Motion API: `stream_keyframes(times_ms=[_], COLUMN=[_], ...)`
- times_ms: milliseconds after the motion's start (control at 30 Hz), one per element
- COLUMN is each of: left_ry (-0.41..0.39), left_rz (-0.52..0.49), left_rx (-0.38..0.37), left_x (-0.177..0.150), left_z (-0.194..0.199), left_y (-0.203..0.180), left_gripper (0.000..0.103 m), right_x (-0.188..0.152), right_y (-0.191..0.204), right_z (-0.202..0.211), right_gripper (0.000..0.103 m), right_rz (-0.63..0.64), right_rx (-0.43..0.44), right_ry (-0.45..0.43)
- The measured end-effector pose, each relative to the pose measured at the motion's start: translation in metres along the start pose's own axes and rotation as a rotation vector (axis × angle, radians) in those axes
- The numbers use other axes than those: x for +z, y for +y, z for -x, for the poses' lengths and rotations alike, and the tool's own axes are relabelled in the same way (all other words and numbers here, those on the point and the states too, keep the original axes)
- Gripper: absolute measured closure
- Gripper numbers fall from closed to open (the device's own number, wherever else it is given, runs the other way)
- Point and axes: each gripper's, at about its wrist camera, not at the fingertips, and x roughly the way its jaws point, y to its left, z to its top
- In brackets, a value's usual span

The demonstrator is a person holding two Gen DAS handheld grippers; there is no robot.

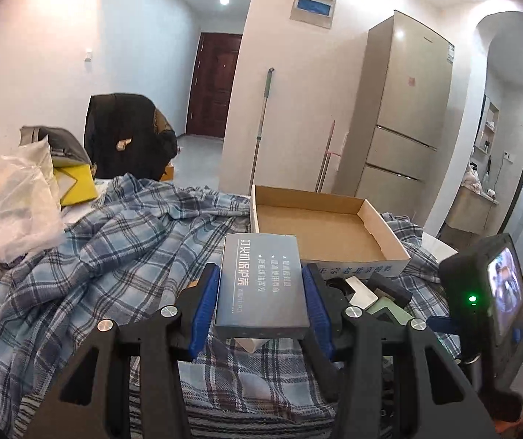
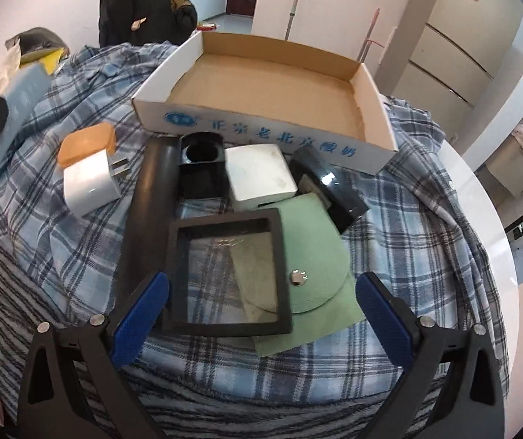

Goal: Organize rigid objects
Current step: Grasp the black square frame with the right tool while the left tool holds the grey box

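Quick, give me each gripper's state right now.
Left gripper: shut on the grey-blue box.
Right gripper: open, holding nothing, above the black frame.

Left gripper (image 1: 261, 303) and right gripper (image 2: 261, 307): black plastic frames, 2 blue ribbed pads (image 2: 140, 311) each, round silver screws (image 2: 426, 321).
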Motion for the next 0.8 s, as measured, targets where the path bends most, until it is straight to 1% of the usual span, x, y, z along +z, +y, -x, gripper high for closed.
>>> stream_keyframes(times_ms=[33,133,200,267,333,400,433,467,500,533,567,600,667,733,800], left_ry=[-0.005,-0.003,-0.009,-0.008,-0.001,0.005,0.006,0.005,0.004,0.004,0.003,0.001,-0.005,-0.009,-0.008], left_rz=[-0.006,-0.026,-0.035,-0.034,-0.028,-0.02,-0.018,-0.018,-0.02,-0.021,-0.024,-0.029,-0.034,-0.036,-0.037], left_rx=[0.001,-0.003,-0.004,-0.004,-0.004,-0.003,-0.002,-0.002,-0.001,-0.001,-0.001,0.0,0.0,0.001,0.0], left_x=[0.0,-0.001,0.0,0.0,0.0,0.0,0.0,0.0,0.0,0.0,0.0,0.0,0.0,0.001,0.0], left_z=[0.001,0.004,0.005,0.005,0.003,0.002,0.002,0.002,0.002,0.002,0.002,0.002,0.003,0.004,0.004], left_y=[-0.001,-0.005,-0.006,-0.006,-0.005,-0.004,-0.003,-0.003,-0.004,-0.003,-0.003,-0.004,-0.004,-0.004,-0.005], left_gripper=[0.054,0.054,0.054,0.054,0.054,0.054,0.054,0.054,0.054,0.054,0.054,0.054,0.054,0.054,0.054], right_x=[0.001,0.002,0.001,0.0,-0.001,-0.003,-0.004,-0.005,-0.005,-0.006,-0.006,-0.008,-0.009,-0.009,-0.007], right_y=[0.002,0.002,-0.003,-0.006,-0.011,-0.019,-0.023,-0.029,-0.032,-0.036,-0.038,-0.041,-0.045,-0.045,-0.045], right_z=[0.0,-0.001,0.0,0.002,0.002,0.003,0.004,0.007,0.008,0.006,0.005,0.002,0.002,0.006,0.013], right_gripper=[0.003,0.009,0.02,0.028,0.032,0.032,0.034,0.044,0.06,0.064,0.063,0.05,0.031,0.031,0.031], right_rz=[0.01,0.022,0.018,0.026,0.037,0.034,0.028,0.017,0.014,0.013,0.01,0.007,-0.007,-0.012,-0.004], right_rx=[0.0,0.034,0.064,0.054,0.032,0.031,0.029,0.037,0.032,0.022,0.03,0.04,0.025,0.039,0.08], right_ry=[-0.001,0.013,0.024,0.025,0.021,0.021,0.02,0.006,0.007,0.023,0.027,0.032,0.015,-0.02,-0.059])
